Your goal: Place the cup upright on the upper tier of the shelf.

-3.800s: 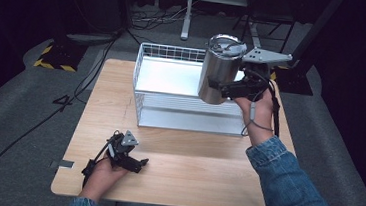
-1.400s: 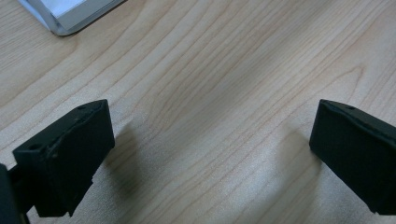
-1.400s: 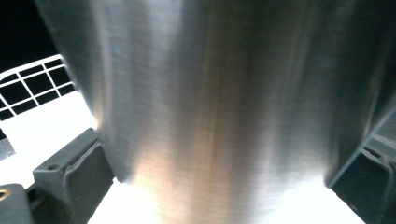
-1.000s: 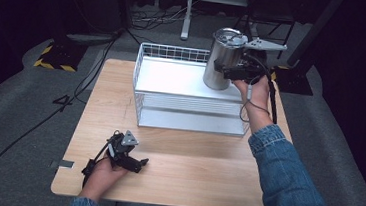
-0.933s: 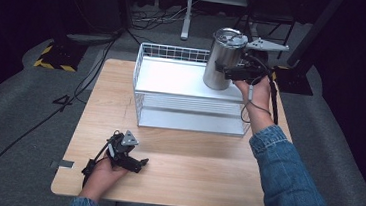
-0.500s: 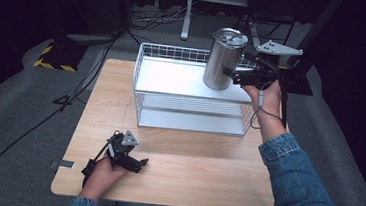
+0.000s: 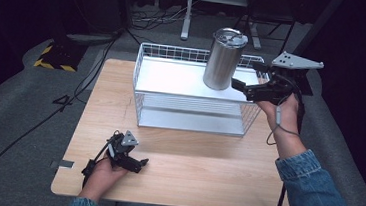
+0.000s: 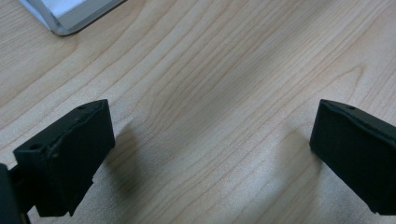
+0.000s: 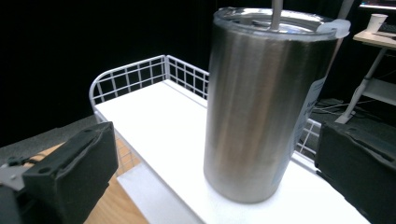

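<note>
A steel tumbler (image 7: 223,60) with a clear lid stands upright on the white top of a wire rack (image 7: 173,79), near its right end. My right gripper (image 7: 247,77) hovers just right of the tumbler, open, with its jaws spread wide and nothing between them. In the right gripper view the tumbler (image 9: 261,107) stands a little beyond the jaws on the white rack top (image 9: 154,126). My left gripper (image 7: 133,160) rests on the wooden table (image 7: 206,160) at the front left, open and holding nothing. In the left gripper view its fingers (image 8: 70,149) frame bare wood.
The wire rack has a low mesh rim (image 7: 185,50) along its back and sides. A corner of the rack's base (image 8: 65,16) appears in the left gripper view. Dark floor with cables (image 7: 88,74) surrounds the table.
My right gripper carried the tumbler over the rack, set it down upright on the white top, opened, and drew back to the right. The left gripper has stayed still.
</note>
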Action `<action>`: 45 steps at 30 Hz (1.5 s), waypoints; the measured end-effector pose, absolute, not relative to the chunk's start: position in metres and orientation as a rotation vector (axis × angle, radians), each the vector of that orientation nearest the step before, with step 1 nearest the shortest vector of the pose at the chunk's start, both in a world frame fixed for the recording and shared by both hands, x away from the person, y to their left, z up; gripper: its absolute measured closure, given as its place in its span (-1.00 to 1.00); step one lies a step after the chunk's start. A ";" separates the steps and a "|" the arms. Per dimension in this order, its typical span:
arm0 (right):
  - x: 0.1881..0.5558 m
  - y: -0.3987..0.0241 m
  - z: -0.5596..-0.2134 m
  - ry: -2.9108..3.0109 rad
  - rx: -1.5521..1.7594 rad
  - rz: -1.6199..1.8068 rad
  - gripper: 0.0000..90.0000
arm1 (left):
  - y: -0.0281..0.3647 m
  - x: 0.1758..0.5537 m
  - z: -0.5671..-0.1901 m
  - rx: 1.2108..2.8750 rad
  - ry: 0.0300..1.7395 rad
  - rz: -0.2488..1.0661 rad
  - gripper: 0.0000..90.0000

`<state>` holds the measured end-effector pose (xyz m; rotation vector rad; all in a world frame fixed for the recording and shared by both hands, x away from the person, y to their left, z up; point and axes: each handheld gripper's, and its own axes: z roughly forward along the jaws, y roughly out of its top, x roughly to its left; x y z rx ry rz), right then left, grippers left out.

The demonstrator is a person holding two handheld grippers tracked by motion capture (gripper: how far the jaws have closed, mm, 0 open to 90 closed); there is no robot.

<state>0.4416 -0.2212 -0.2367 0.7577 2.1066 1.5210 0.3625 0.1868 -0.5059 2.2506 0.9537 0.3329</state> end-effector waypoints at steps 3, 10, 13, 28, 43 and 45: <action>0.436 -0.223 -0.237 2.111 0.751 1.521 -1.00 | 0.187 0.363 -0.506 2.253 0.952 0.335 -0.99; 0.423 -0.235 -0.244 2.138 0.754 1.522 -1.00 | 0.187 0.363 -0.506 2.253 0.952 0.336 -0.99; 0.418 -0.240 -0.249 2.150 0.756 1.518 -1.00 | 0.187 0.363 -0.506 2.252 0.952 0.334 -0.99; 0.395 -0.263 -0.283 2.217 0.759 1.460 -0.95 | 0.186 0.363 -0.506 2.252 0.953 0.335 -0.99; 0.381 -0.273 -0.332 2.327 0.833 1.377 -0.92 | 0.185 0.364 -0.506 2.249 0.958 0.332 -0.99; 0.379 -0.274 -0.341 2.339 0.846 1.371 -0.92 | 0.185 0.364 -0.506 2.249 0.958 0.332 -0.99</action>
